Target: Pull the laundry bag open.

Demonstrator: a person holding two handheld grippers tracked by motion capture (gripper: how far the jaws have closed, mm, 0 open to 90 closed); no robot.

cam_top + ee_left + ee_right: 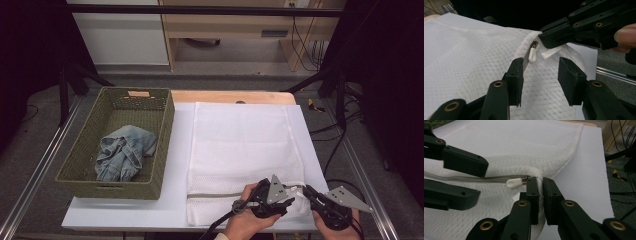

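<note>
A white mesh laundry bag (245, 145) lies flat on the white board, its grey zipper (215, 195) running across near the front edge. The white zipper pull (532, 53) (513, 183) sits at the zipper's right end. My right gripper (305, 190) (541, 182) is shut on a raised fold of the bag's edge just beside the pull. My left gripper (291, 196) (540, 67) comes in from the left with its jaws apart. The pull lies just ahead of its fingertips, touched by neither pad. The left gripper (482, 181) also shows in the right gripper view.
A woven green basket (165, 135) stands at the left of the board and holds crumpled blue jeans (125, 152). Bare white board (175, 190) lies between basket and bag. The board's right edge (604, 182) is close to my right gripper, with cables beyond.
</note>
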